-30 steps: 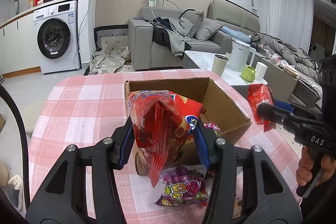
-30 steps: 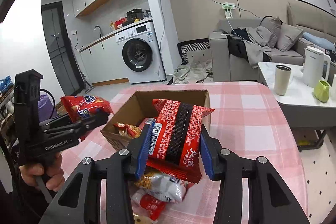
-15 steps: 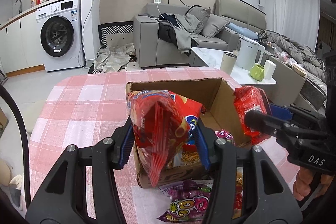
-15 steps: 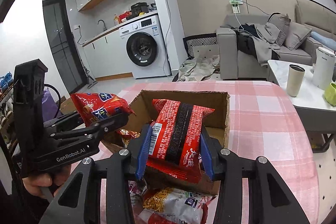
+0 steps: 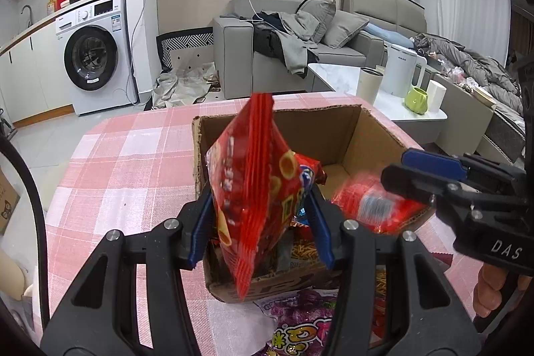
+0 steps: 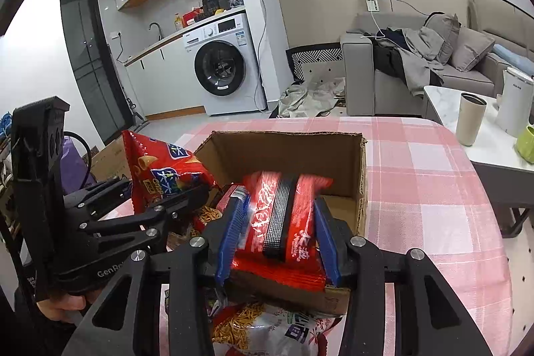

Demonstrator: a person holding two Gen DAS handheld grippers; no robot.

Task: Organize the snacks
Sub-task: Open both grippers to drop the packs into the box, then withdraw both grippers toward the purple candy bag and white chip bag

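An open cardboard box (image 5: 337,125) (image 6: 287,149) stands on the pink checked tablecloth with several snack packs inside. My left gripper (image 5: 262,222) is shut on a red snack bag (image 5: 257,189) and holds it upright over the box's near left part; the bag also shows in the right wrist view (image 6: 160,169). My right gripper (image 6: 278,236) is shut on a red pack with a black stripe (image 6: 280,216), low over the box's near right side; it looks blurred in the left wrist view (image 5: 367,206).
A purple snack pack (image 5: 300,322) and a white stick-snack pack (image 6: 267,329) lie on the cloth in front of the box. A side table with a cup (image 6: 470,119), kettle and green mug stands right of the table. A sofa and washing machine are behind.
Both grippers moved forward and down over the box with their packs. The left bag has tilted upright. The box is closer in both views.
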